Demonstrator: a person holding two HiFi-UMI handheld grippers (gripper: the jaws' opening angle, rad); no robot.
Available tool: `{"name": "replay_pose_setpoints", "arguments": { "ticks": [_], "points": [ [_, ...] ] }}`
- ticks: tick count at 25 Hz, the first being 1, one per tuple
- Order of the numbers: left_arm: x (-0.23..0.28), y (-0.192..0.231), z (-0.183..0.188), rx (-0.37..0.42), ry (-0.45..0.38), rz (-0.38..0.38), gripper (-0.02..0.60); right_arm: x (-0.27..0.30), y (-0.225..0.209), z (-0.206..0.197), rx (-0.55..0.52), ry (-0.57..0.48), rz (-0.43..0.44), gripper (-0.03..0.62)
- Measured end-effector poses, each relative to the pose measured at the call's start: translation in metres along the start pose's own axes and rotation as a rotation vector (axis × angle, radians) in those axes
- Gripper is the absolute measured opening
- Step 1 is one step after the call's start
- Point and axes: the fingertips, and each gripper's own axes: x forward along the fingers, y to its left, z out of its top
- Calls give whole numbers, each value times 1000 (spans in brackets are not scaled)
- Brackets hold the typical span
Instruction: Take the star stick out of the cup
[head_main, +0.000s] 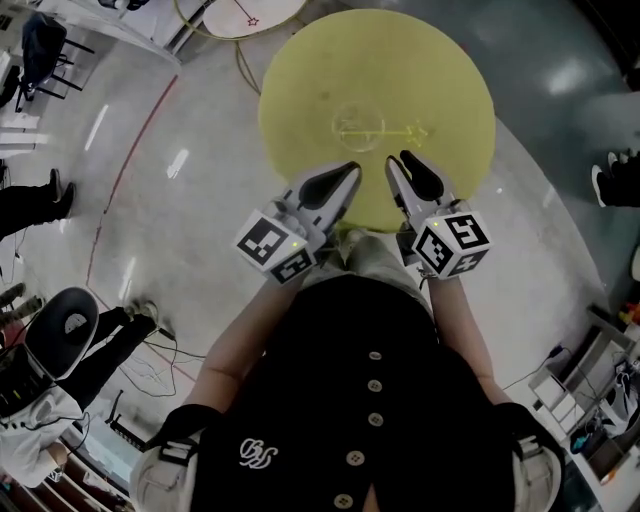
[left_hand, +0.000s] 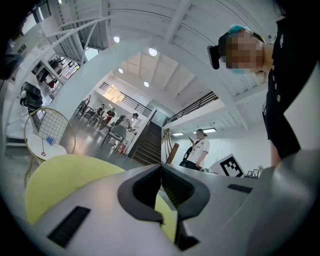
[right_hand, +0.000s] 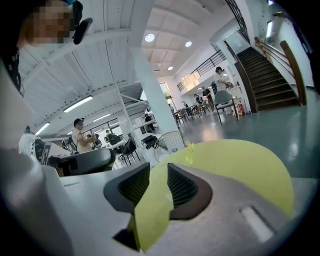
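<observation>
On the round yellow table (head_main: 300, 70) stands a clear cup (head_main: 358, 127), faint against the tabletop. The yellow star stick (head_main: 388, 131) lies across it, its star end pointing right. In the right gripper view the star stick (right_hand: 190, 153) shows as a small yellow upright shape far ahead of the jaws. Both grippers hover over the table's near edge, short of the cup. My left gripper (head_main: 354, 168) (left_hand: 161, 169) is shut with nothing in it. My right gripper (head_main: 399, 157) (right_hand: 159, 175) is open, and only yellow tabletop shows through the gap.
A second round table (head_main: 245, 14) stands beyond the yellow one at the top left. People sit at the left by an office chair (head_main: 66, 322). Shelving (head_main: 590, 400) stands at the lower right. A staircase (right_hand: 272, 75) rises in the background.
</observation>
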Motion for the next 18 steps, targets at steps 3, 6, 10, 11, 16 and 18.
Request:
{"name": "replay_pose_setpoints", "arguments": {
  "ticks": [3, 6, 10, 11, 16, 18],
  "points": [
    [2, 7, -4, -19, 13, -3, 12, 3, -2, -5, 17, 16, -14, 116],
    [5, 14, -6, -36, 19, -7, 12, 6, -7, -9, 32, 25, -31, 135],
    [7, 22, -14, -64, 32, 1, 12, 11, -17, -19, 63, 45, -52, 141],
    [6, 24, -15, -70, 35, 6, 13, 12, -19, -21, 69, 50, -56, 141],
    [8, 38, -26, -108, 54, 32, 13, 24, -29, -25, 85, 53, -70, 141],
    [9, 41, -29, -119, 63, 34, 12, 29, -34, -25, 91, 44, -78, 141]
  ]
}}
